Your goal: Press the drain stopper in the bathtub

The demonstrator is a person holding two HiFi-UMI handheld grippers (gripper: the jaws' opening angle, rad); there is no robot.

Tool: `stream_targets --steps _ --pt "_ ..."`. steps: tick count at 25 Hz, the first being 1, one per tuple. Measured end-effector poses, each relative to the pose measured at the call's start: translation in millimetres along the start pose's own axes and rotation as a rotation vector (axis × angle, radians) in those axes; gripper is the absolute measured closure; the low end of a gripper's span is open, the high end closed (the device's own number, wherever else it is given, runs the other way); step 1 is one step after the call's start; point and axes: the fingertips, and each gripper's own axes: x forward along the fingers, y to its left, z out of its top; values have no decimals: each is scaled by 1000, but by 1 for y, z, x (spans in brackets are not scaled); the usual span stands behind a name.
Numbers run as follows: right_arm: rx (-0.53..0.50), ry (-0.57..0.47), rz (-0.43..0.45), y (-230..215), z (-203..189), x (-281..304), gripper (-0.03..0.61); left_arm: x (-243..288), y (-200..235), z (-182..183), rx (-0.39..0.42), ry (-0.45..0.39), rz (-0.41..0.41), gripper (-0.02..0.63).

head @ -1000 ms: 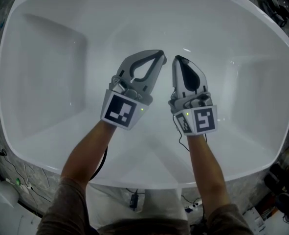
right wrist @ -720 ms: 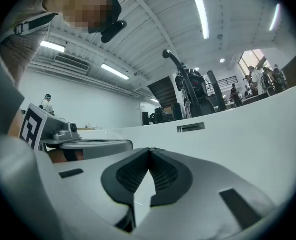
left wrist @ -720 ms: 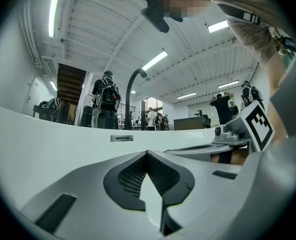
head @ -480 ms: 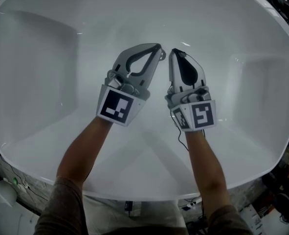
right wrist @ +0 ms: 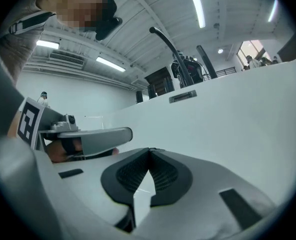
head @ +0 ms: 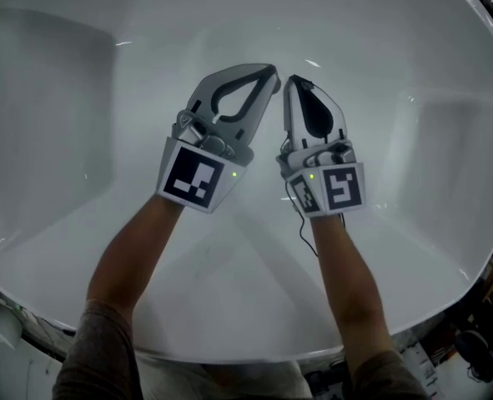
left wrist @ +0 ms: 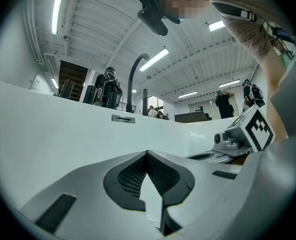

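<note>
Jaws of left gripper (head: 273, 79) and right gripper (head: 290, 82) meet at tips, empty.

No word, brand or number can be read anywhere; the only sign-like marks are the black-and-white square patterns on the white marker cube (head: 198, 180) of the left gripper (head: 273, 80) and the matching cube (head: 339, 187) of the right gripper (head: 291, 83), which spell nothing.
</note>
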Motion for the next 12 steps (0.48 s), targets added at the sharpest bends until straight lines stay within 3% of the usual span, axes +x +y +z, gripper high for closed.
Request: stream_targets --steps 12 --pt "-12 215 -56 -40 -107 21 581 -2 4 -36 -12 6 5 612"
